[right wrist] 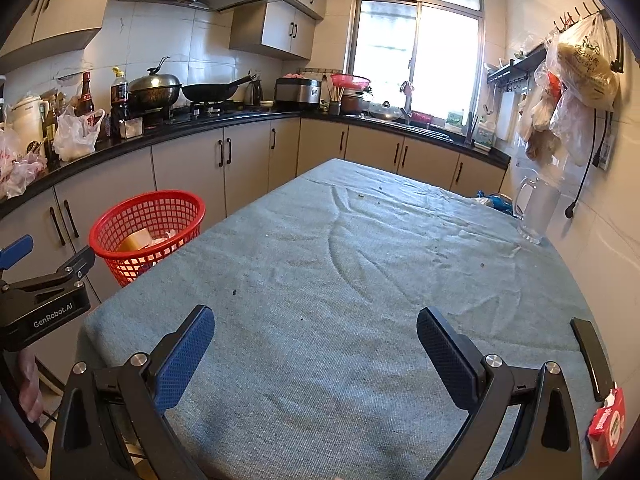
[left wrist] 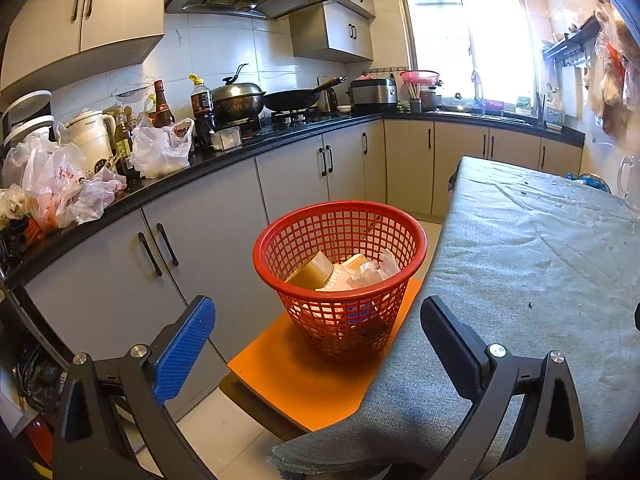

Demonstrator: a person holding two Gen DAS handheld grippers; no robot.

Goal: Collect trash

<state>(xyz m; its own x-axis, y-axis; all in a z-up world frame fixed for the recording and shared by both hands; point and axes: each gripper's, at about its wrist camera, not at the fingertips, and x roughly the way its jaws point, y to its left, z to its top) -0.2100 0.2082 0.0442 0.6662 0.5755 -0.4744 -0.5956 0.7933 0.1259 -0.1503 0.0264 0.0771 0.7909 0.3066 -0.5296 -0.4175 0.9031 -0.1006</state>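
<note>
1. The right gripper [right wrist: 316,344] hangs low over the near end of the table [right wrist: 360,248], jaws spread wide with nothing between them. The left gripper [left wrist: 318,336] is likewise wide and empty, held at the table's left edge and looking toward the red basket [left wrist: 340,276].
2. The step in hand looks like a search for whatever remains. At the near right edge lie a red and white carton [right wrist: 607,424] and a dark flat object [right wrist: 591,356], just beside each other; whether either is trash I cannot tell. If the carton is the target, I would bring the right gripper in from the side, close across its narrow faces, and lift clear before swinging left.
3. The grey cloth [right wrist: 320,280] covering the table is rumpled and carries only small dark crumbs, too fine for these fingers. A low drag would likely ruck it, so travel should stay above it.
4. The basket stands on an orange stool [left wrist: 304,380] touching the table's left side. It already holds a tape roll [left wrist: 314,270], crumpled plastic and paper. Any drop should be released over the open rim.
5. Farther off, a clear jug [right wrist: 538,210] stands at the table's far right by the wall.
6. Beyond, a black counter [right wrist: 248,118] crowded with bottles, bags and a wok [right wrist: 212,91] runs to a bright window [right wrist: 416,56].
</note>
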